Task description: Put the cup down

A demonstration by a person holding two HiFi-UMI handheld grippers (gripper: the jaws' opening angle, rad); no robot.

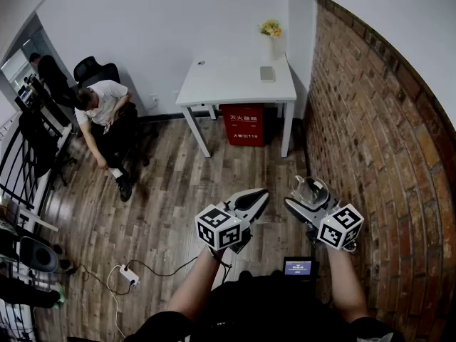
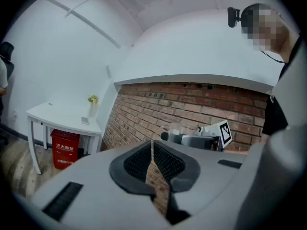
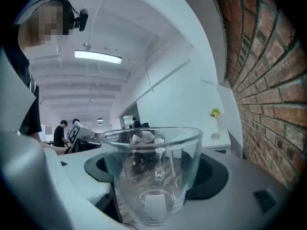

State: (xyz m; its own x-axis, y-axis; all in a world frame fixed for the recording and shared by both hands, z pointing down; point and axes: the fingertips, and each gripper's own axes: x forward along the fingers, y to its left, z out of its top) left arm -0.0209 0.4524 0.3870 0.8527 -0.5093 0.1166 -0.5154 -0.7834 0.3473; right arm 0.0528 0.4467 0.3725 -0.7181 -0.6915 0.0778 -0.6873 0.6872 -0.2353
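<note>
A clear glass cup [image 3: 151,171] with a handle sits upright between the dark pads of my right gripper [image 3: 153,178], which is shut on it with its jaws spread wide. In the head view the cup [image 1: 311,189] hangs above the wooden floor near the brick wall, held by the right gripper [image 1: 308,197]. My left gripper [image 1: 254,199] is beside it at the same height, shut, with nothing in it. In its own view the left gripper's [image 2: 153,153] pads meet. The cup [image 2: 173,130] and right gripper [image 2: 194,140] show beyond them.
A white table [image 1: 228,84] stands ahead by the far wall with a flower vase [image 1: 271,38] and a small flat object [image 1: 267,73] on it, and a red box [image 1: 244,125] underneath. The brick wall [image 1: 377,141] runs along the right. A person [image 1: 103,112] sits at the left. A power strip [image 1: 128,274] lies on the floor.
</note>
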